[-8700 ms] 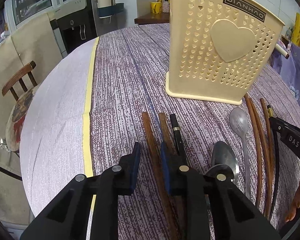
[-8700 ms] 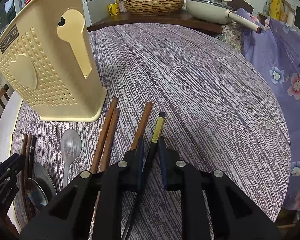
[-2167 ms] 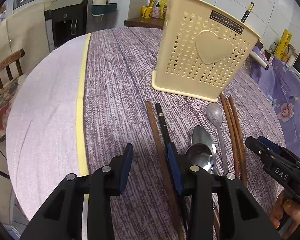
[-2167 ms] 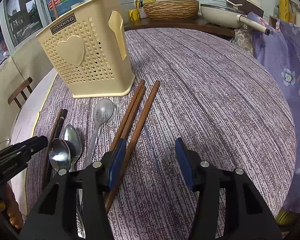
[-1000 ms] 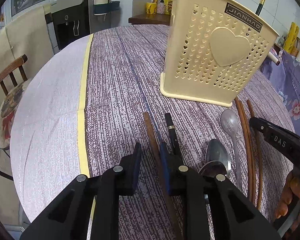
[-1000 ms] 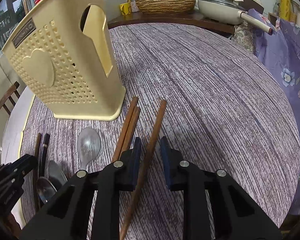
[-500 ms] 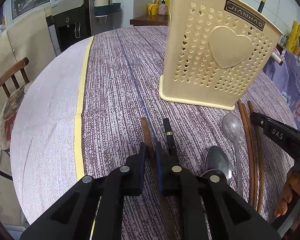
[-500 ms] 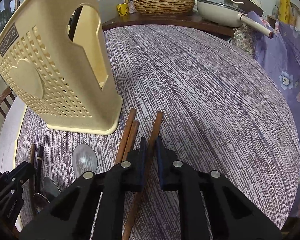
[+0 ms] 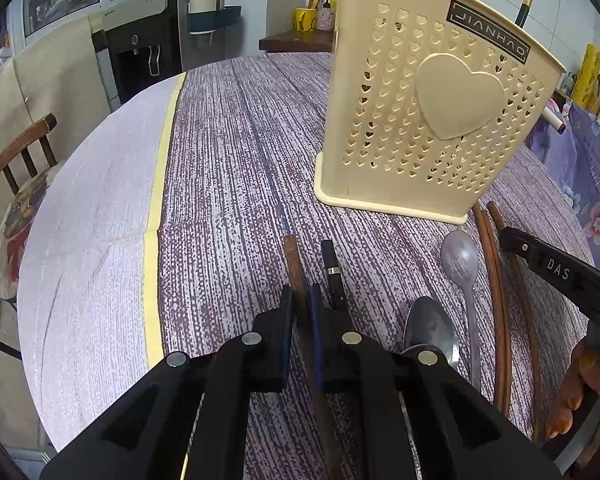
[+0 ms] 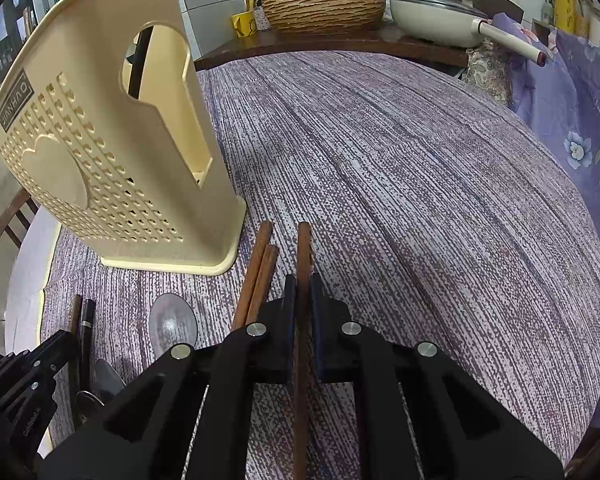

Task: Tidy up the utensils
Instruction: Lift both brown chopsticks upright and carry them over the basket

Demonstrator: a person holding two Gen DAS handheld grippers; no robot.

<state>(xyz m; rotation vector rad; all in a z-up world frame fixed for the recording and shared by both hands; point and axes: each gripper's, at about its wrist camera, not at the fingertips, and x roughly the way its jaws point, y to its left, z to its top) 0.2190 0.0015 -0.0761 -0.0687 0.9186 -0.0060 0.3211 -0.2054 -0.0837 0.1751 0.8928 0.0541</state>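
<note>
My left gripper (image 9: 302,294) is shut on a brown wooden chopstick (image 9: 292,262) that lies on the tablecloth; a black chopstick (image 9: 332,272) rests just right of it. My right gripper (image 10: 303,282) is shut on another brown chopstick (image 10: 304,248), with two more brown chopsticks (image 10: 260,268) lying to its left. The cream perforated utensil holder (image 9: 432,120) stands upright beyond both grippers, with one dark chopstick inside. A grey plastic spoon (image 9: 460,260) and metal spoons (image 9: 430,326) lie between the grippers.
The round table (image 10: 420,160) wears a purple striped cloth with a yellow band (image 9: 156,200) on the left. A wooden chair (image 9: 16,160) stands left of the table. A basket and a pan (image 10: 432,16) sit on a counter behind. A person's fingers (image 9: 580,384) hold the right gripper.
Both grippers have closed from slightly apart onto their brown chopsticks. The hands have barely moved.
</note>
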